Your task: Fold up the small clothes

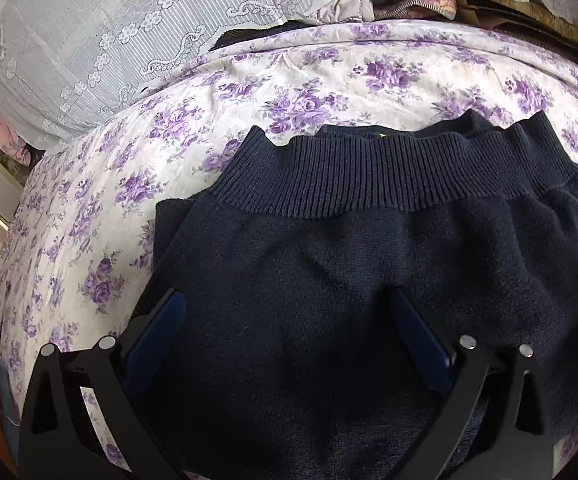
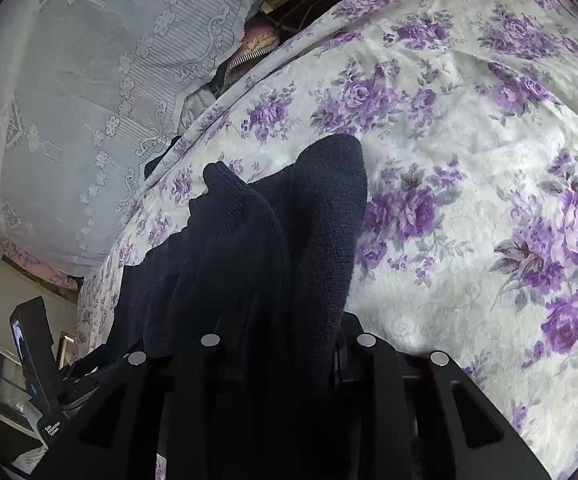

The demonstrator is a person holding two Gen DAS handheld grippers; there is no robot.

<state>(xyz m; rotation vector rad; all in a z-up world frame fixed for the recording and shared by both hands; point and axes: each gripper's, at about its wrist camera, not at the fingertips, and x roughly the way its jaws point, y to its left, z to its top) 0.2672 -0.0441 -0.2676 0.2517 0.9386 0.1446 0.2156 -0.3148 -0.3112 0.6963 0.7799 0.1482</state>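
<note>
Left wrist view: left gripper [image 1: 285, 312] jaws wide apart, nothing pinched, over the navy knit garment [image 1: 349, 280] filling lower centre-right on the floral sheet [image 1: 89, 220]; ribbed band [image 1: 369, 172] mid-frame. Right wrist view: right gripper [image 2: 289, 344] closed on bunched navy knit garment [image 2: 257, 248], lower centre; lace cover [image 2: 89, 80] upper left

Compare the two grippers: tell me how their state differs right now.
The left gripper is open, fingers spread wide above the flat navy knit garment; the right gripper is shut on a bunched part of it. The left grips nothing; the right holds fabric raised off the floral sheet. Both are black and work the same garment.
</note>
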